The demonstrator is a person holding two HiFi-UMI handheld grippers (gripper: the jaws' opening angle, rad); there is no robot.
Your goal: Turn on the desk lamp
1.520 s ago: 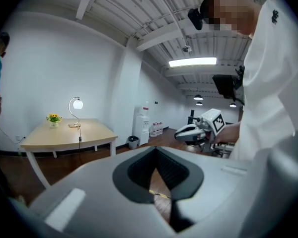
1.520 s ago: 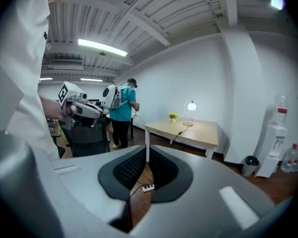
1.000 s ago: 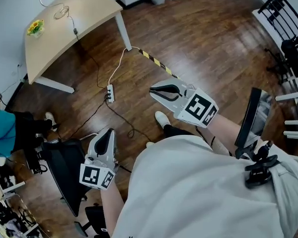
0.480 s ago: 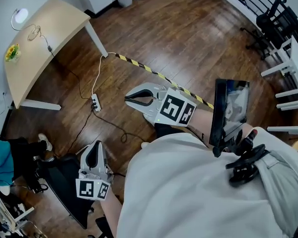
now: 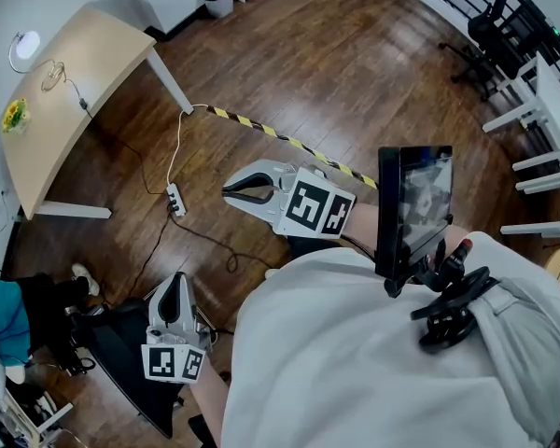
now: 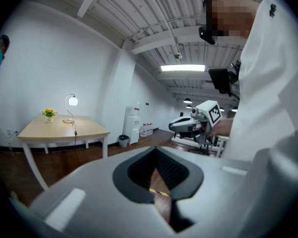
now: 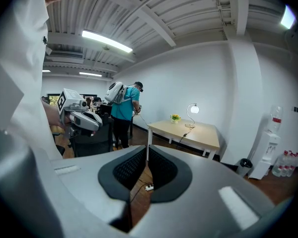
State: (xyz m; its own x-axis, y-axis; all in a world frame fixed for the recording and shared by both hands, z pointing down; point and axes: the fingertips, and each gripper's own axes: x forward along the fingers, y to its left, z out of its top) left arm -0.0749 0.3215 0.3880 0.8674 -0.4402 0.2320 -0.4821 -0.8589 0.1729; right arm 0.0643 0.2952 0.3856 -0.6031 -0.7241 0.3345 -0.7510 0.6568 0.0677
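Note:
The desk lamp (image 5: 24,43) stands lit at the far corner of a light wooden desk (image 5: 75,91), well away from both grippers. Its glowing globe also shows in the left gripper view (image 6: 72,101) and the right gripper view (image 7: 194,108). A cord runs from it across the desktop. My left gripper (image 5: 172,286) hangs low by my hip, jaws shut and empty. My right gripper (image 5: 228,192) is held out in front of my body, pointing toward the desk side, shut on nothing. In their own views the left gripper (image 6: 156,150) and the right gripper (image 7: 145,150) show only floor through a thin slit.
A flower pot (image 5: 15,115) sits on the desk. A power strip (image 5: 175,199) and cables lie on the wood floor beside yellow-black tape (image 5: 280,136). A black chair (image 5: 121,343) and a person in teal (image 7: 123,108) are at left. White desks (image 5: 551,91) stand right.
The head view has swung, so the desk now sits further left and looks smaller. My right gripper has drawn left and closer to my body. Both grippers stay shut.

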